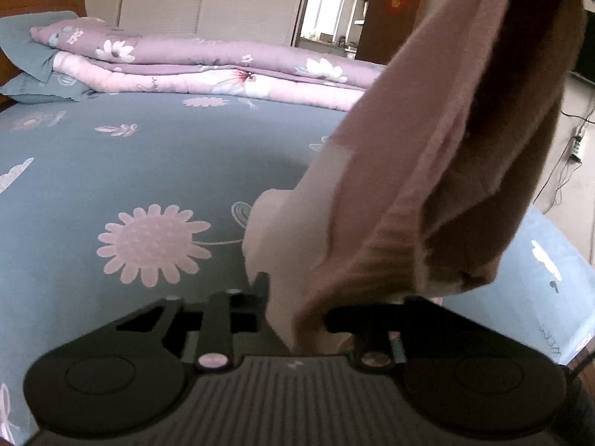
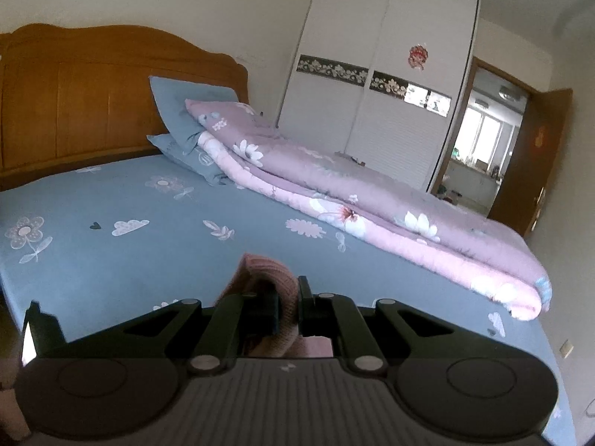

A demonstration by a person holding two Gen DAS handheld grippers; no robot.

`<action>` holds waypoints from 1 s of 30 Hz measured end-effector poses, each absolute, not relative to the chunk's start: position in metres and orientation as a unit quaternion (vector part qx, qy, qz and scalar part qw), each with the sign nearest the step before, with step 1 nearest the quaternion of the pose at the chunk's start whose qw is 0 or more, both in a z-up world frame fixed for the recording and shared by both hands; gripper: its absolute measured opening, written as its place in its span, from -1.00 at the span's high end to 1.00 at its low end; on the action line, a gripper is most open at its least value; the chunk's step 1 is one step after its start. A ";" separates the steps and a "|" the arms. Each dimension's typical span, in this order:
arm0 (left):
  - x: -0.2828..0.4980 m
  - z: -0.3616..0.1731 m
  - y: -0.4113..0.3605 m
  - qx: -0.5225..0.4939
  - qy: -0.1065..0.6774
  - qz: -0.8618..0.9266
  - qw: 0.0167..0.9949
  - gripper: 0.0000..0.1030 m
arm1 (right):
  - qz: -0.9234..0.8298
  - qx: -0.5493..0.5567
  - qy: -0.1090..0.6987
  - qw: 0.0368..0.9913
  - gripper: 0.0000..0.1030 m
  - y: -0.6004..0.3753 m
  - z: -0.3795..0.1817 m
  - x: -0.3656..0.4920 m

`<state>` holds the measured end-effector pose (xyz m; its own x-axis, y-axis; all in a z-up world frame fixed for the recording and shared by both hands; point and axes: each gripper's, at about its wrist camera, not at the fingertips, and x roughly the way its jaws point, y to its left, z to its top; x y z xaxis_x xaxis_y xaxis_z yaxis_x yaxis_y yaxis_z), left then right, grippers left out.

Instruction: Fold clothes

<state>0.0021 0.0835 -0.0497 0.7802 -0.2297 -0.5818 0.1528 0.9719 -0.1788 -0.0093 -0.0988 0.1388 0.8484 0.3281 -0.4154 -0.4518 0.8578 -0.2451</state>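
Note:
A pink knitted garment (image 1: pixel 427 171) hangs from the upper right of the left wrist view down to my left gripper (image 1: pixel 293 297). It has a white part (image 1: pixel 290 230) at its lower edge. The jaws of that gripper are closed on this lower edge. One dark fingertip (image 1: pixel 262 282) shows beside the cloth and the other is hidden under it. In the right wrist view my right gripper (image 2: pixel 289 299) is shut on a bunched fold of the same pink knit (image 2: pixel 267 267), held above the blue flowered bedsheet (image 2: pixel 148 252).
A folded pink-purple floral quilt (image 2: pixel 390 215) lies along the far side of the bed. Blue pillows (image 2: pixel 189 111) lean on the wooden headboard (image 2: pixel 93 96). A white wardrobe (image 2: pixel 383 85) and an open doorway (image 2: pixel 487 141) stand beyond. Cables (image 1: pixel 574 148) hang on the wall.

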 end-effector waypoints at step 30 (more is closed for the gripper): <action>-0.001 -0.006 0.083 0.014 0.305 -0.089 0.948 0.88 | 0.161 -0.092 0.350 0.918 0.78 -0.182 0.022 0.011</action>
<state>-0.0006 0.0834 -0.0063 0.7980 -0.1600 -0.5810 0.1768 0.9838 -0.0281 0.0112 -0.1815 0.0216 0.7033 0.2307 -0.6724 -0.3589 0.9317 -0.0557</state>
